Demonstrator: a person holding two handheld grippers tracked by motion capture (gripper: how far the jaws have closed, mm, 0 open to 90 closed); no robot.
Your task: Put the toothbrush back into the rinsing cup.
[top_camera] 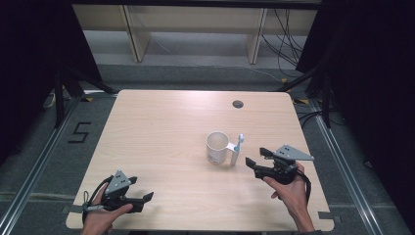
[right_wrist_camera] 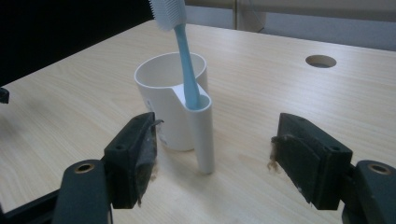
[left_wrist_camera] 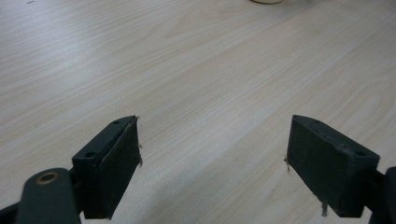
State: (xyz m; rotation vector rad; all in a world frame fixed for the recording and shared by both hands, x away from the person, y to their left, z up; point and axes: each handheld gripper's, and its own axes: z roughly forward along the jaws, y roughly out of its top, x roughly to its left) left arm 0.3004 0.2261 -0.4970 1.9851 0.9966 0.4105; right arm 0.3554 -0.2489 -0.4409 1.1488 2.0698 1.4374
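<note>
Right gripper view: a blue toothbrush point(right_wrist_camera: 185, 60) is seen standing bristles-up in the narrow tube-shaped holder point(right_wrist_camera: 203, 135) joined to the side of a white cup point(right_wrist_camera: 159, 93), which stands upright on the bench point(right_wrist_camera: 280, 93), right of its centre in the high view. Trouble is judged most likely at that tall, thin tube: should the right hand-held gripper point(right_wrist_camera: 212, 149) be pushed forward off-line, the tube or cup wall could be struck by one jaw, and the light cup could be slid or tipped, with the loosely seated toothbrush thrown out. A grip closed on the brush stem alone might lift it crookedly and drag the cup along. The right hand-held gripper is held wide apart, nothing between its jaws, the tube lying just ahead of the gap and untouched; worn, frayed padding is visible on both jaws, so slipping is a further risk. The left hand-held gripper point(left_wrist_camera: 212, 163) is likewise spread wide and empty, held low over bare wood near the front left corner, well apart from the cup.
</note>
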